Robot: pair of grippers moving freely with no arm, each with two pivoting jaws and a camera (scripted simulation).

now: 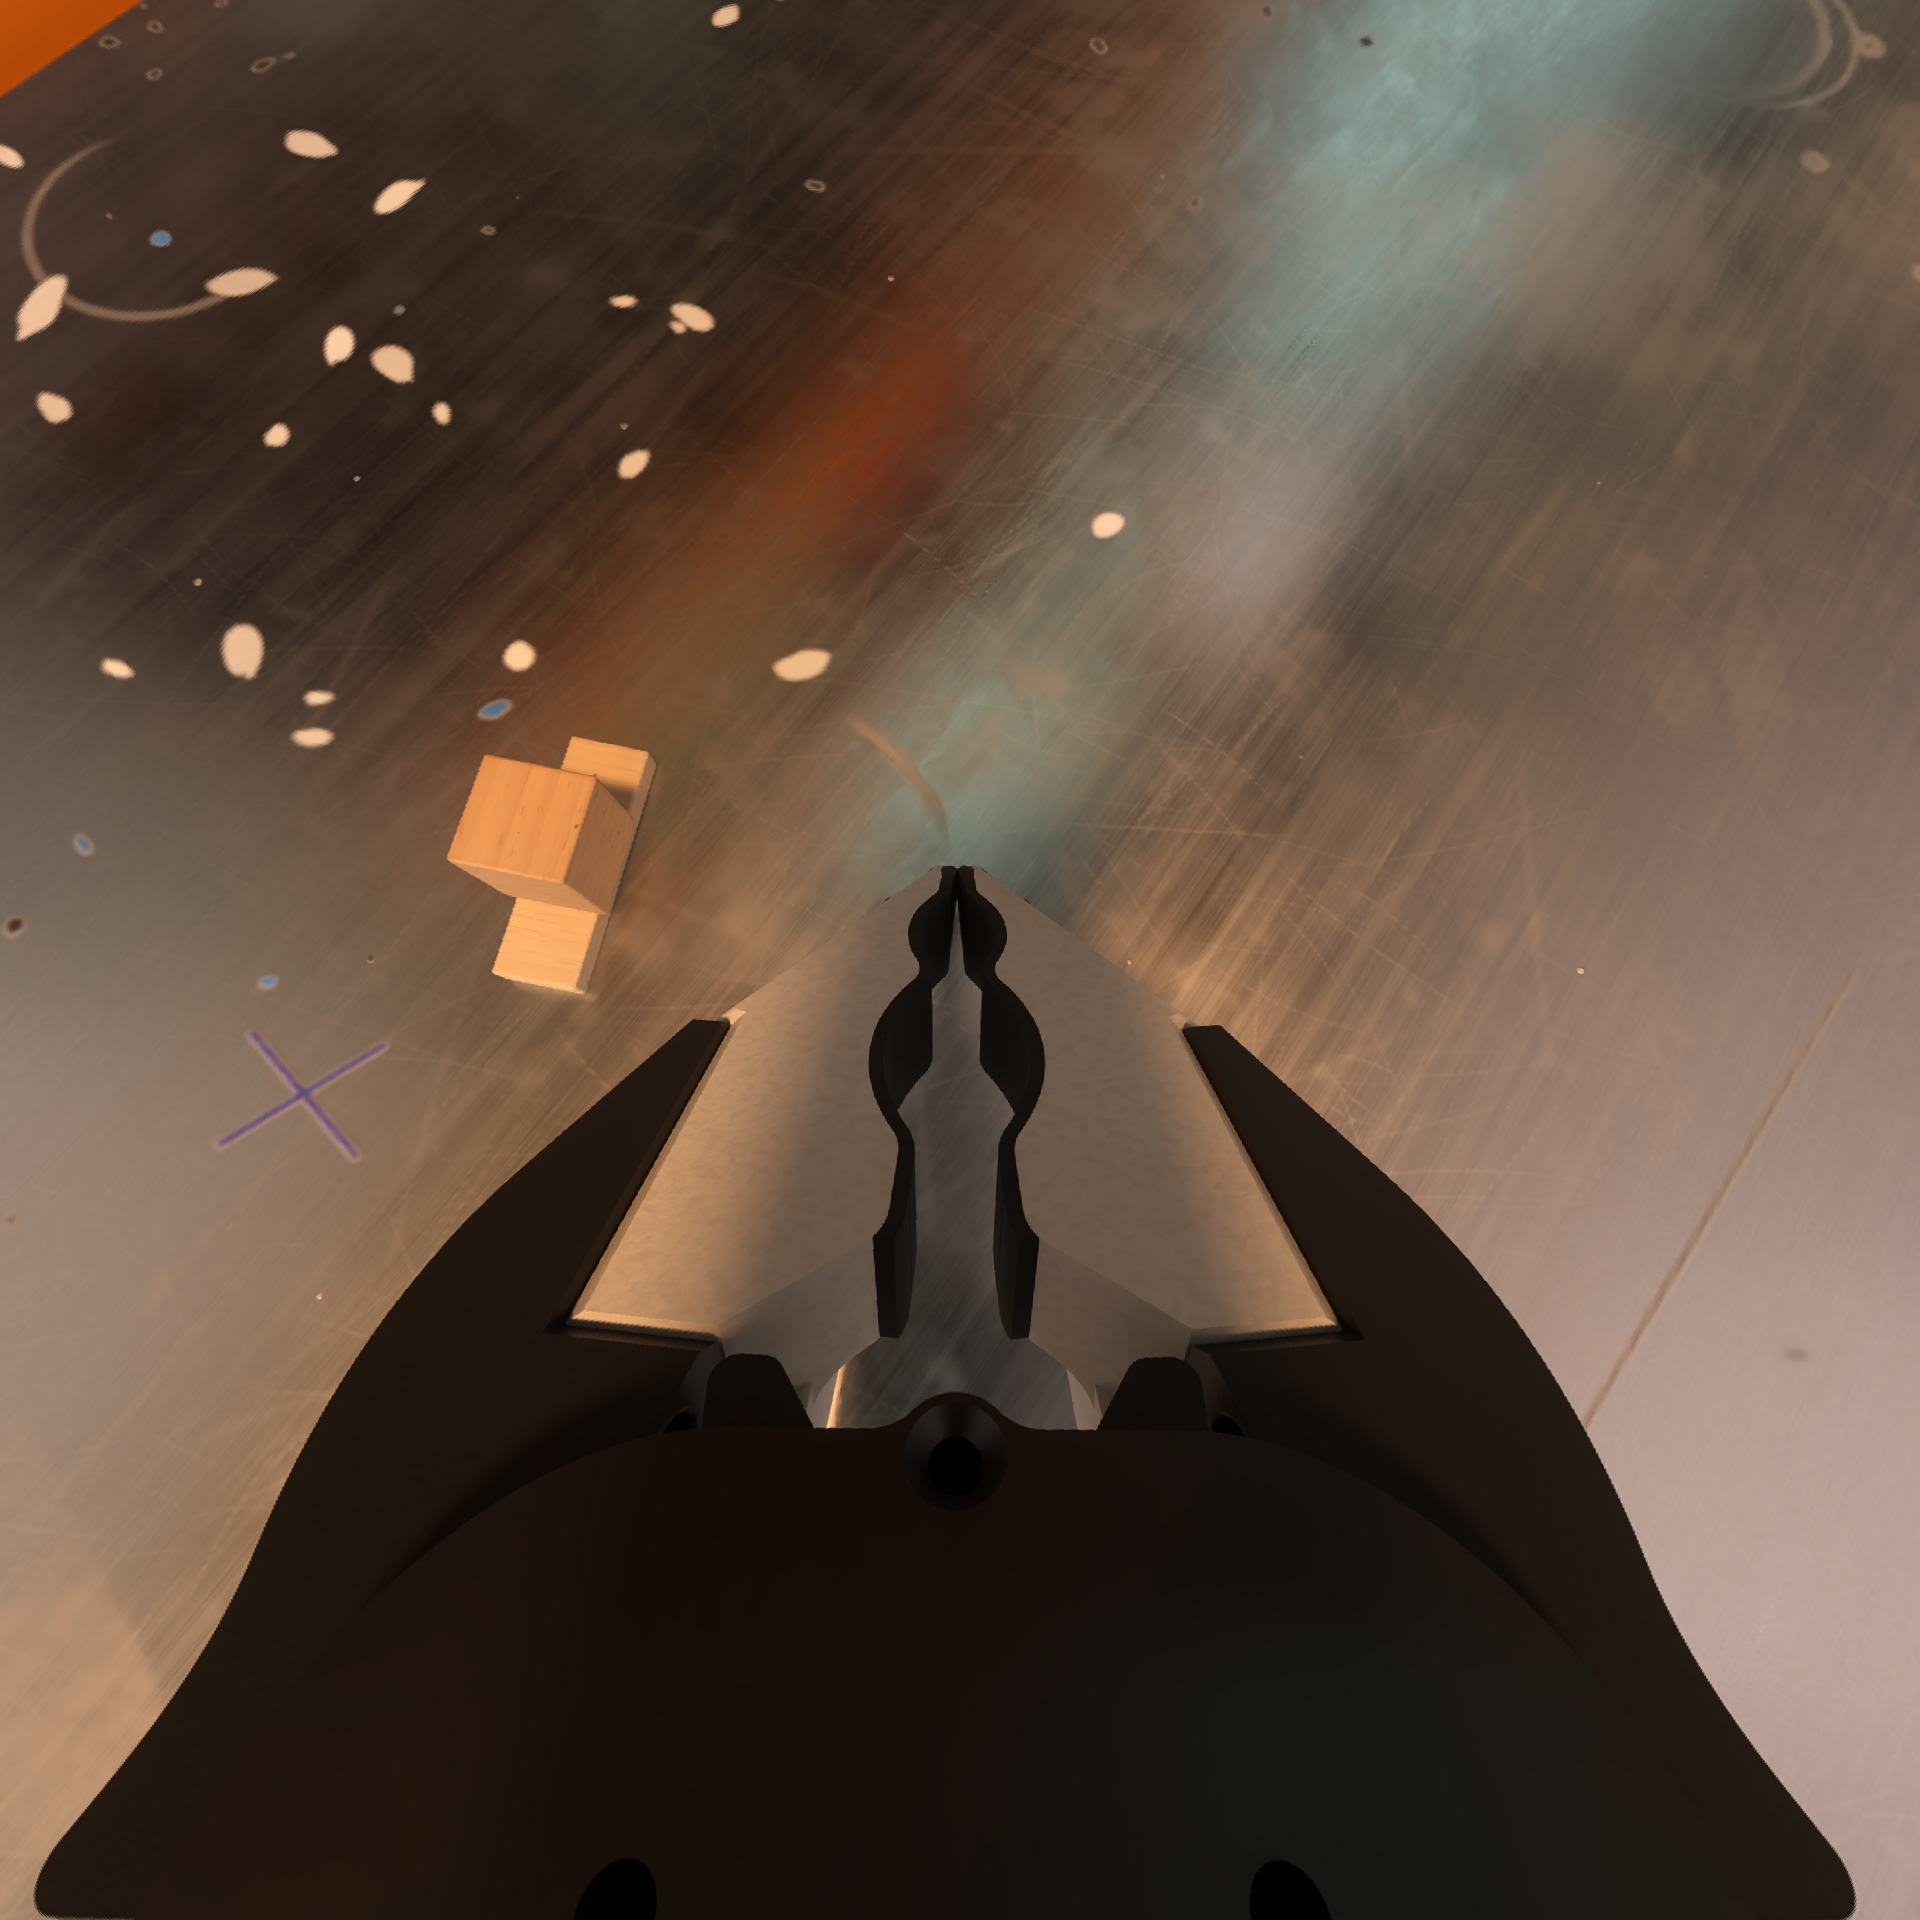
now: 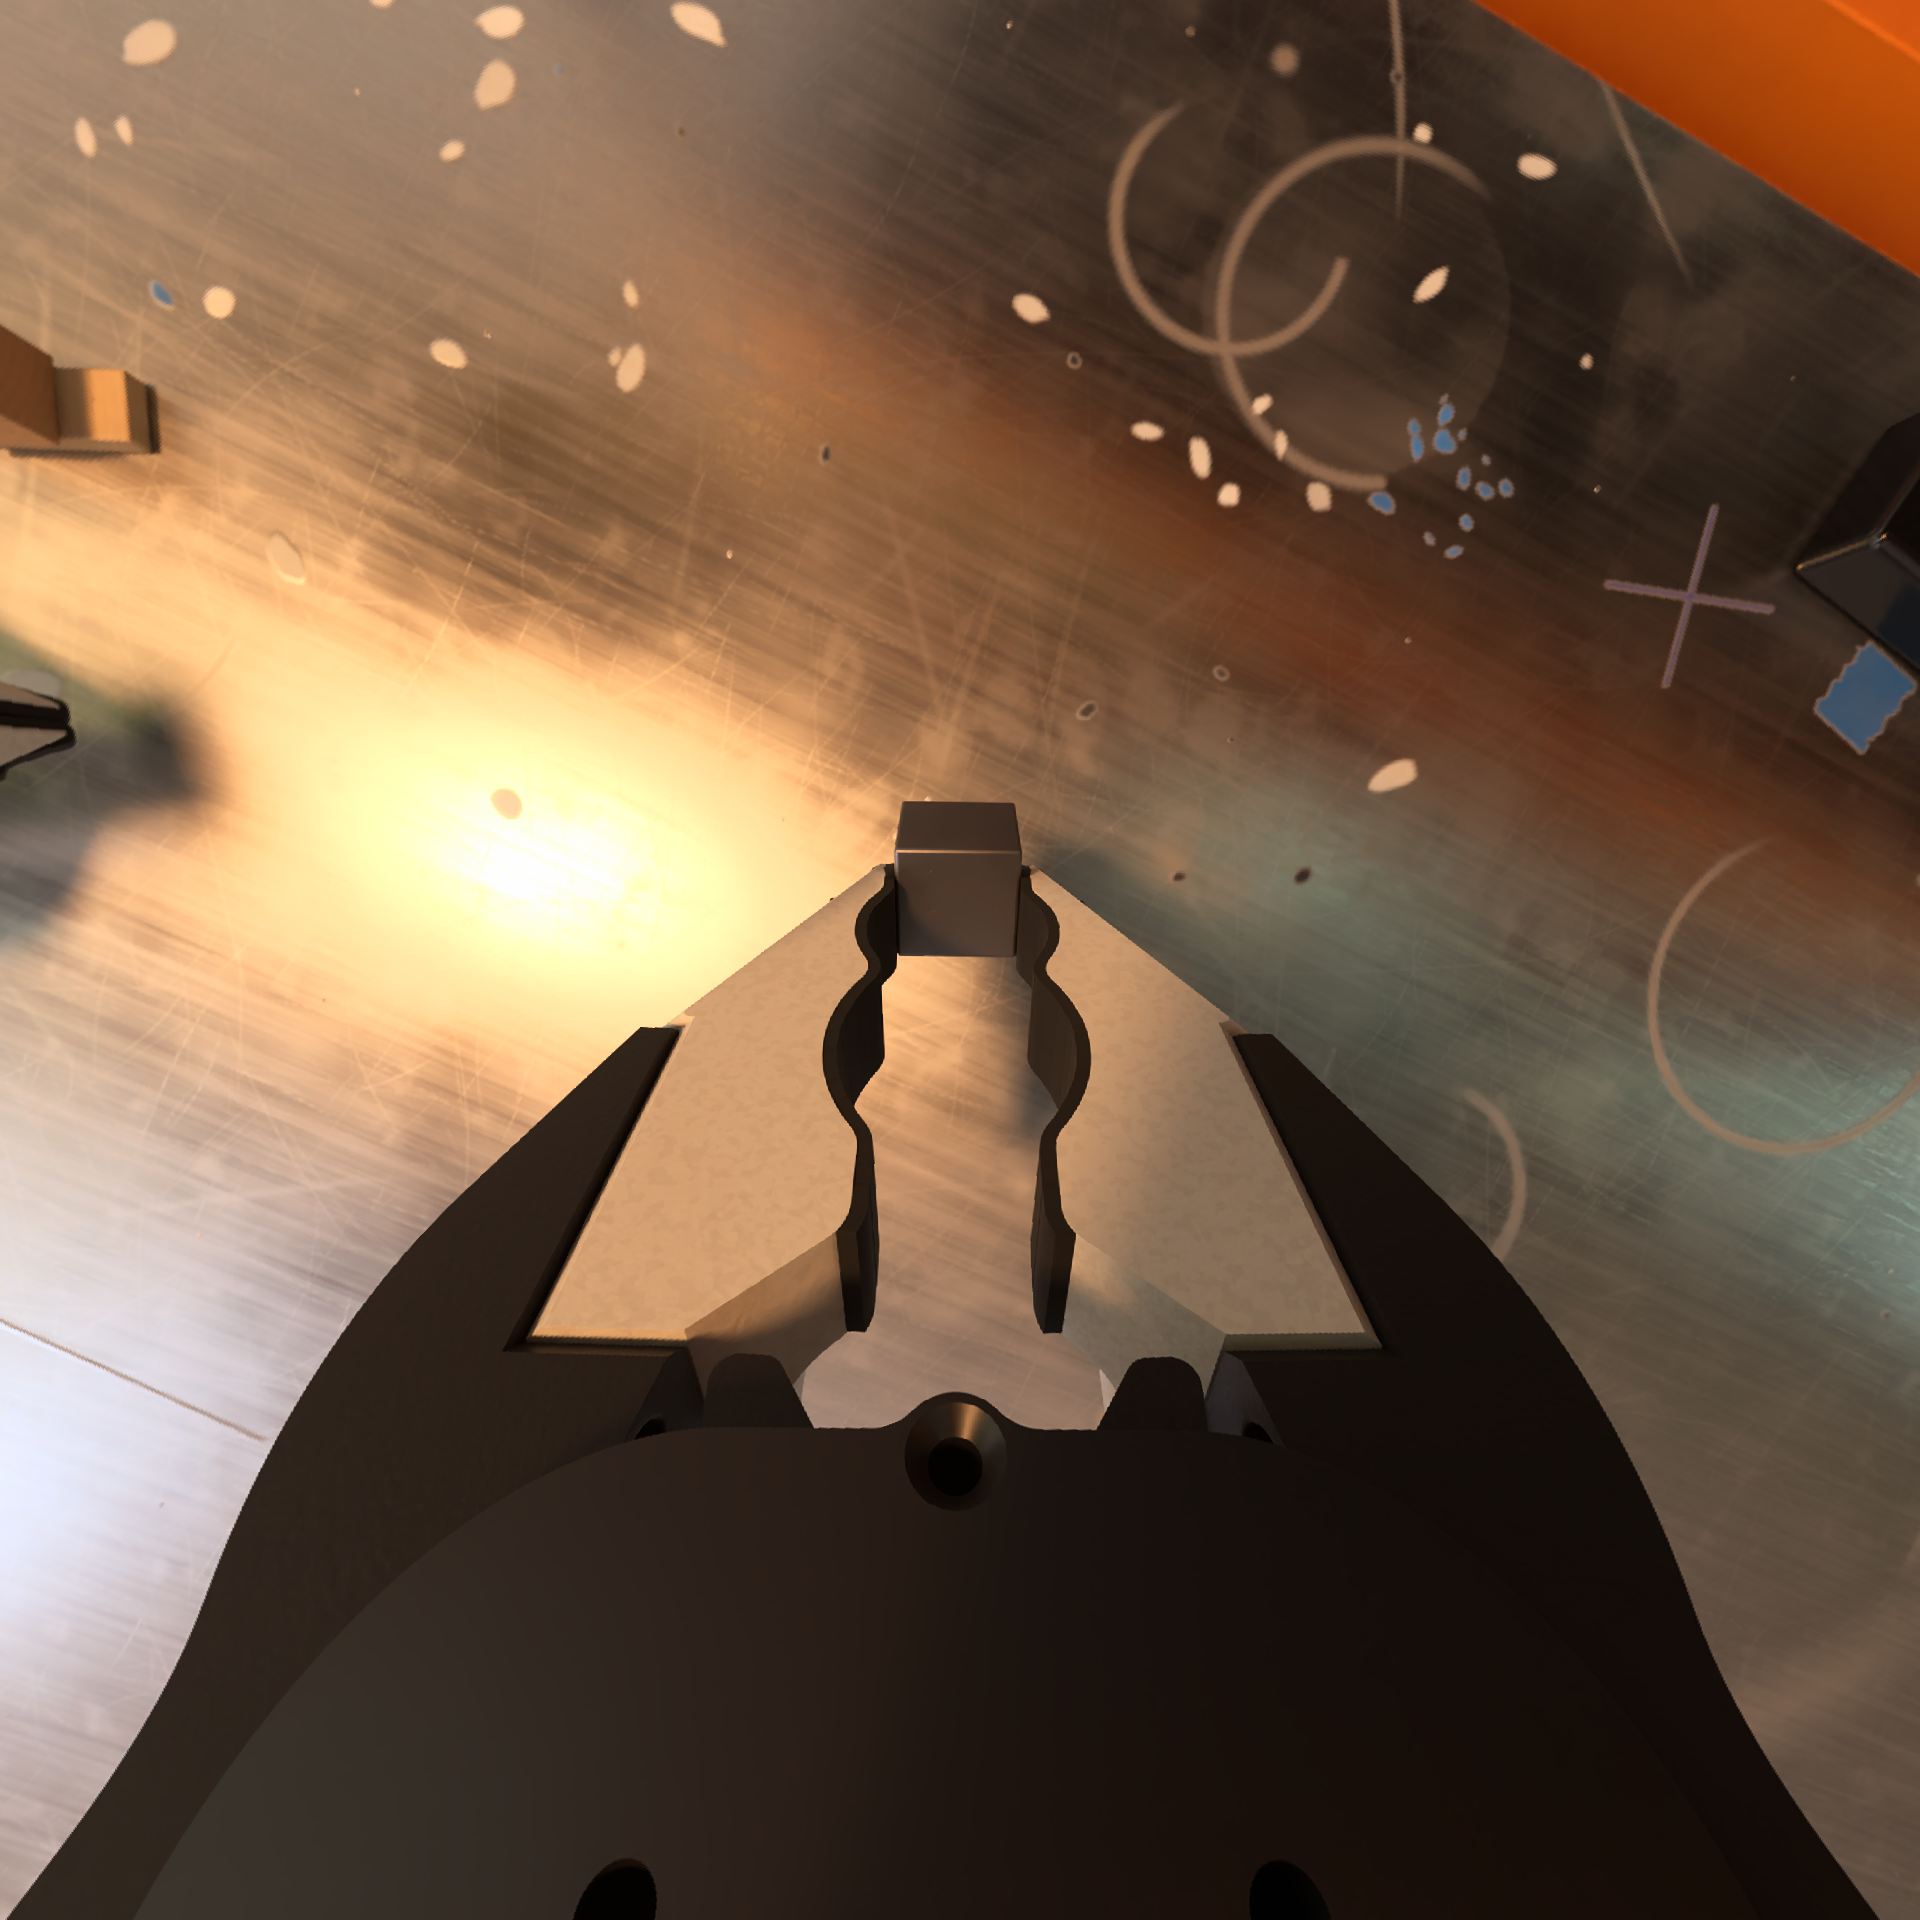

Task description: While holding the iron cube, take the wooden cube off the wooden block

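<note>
In the left wrist view, a light wooden cube (image 1: 540, 836) sits on top of a long wooden block (image 1: 551, 951) that lies flat on the scratched metal table. My left gripper (image 1: 956, 878) is shut and empty, above the table to the right of the stack. In the right wrist view, my right gripper (image 2: 956, 883) is shut on a small grey iron cube (image 2: 956, 878) held at its fingertips above the table. The wooden block's end (image 2: 104, 410) shows at the left edge, and the left gripper's tip (image 2: 31, 717) shows below it.
The table carries pale paint flecks, ring marks and a purple cross (image 1: 301, 1093). A second cross (image 2: 1688, 597), a dark box (image 2: 1870, 551) and a blue scrap (image 2: 1865, 694) lie at the right edge. An orange border (image 2: 1766, 94) runs along the table's far side.
</note>
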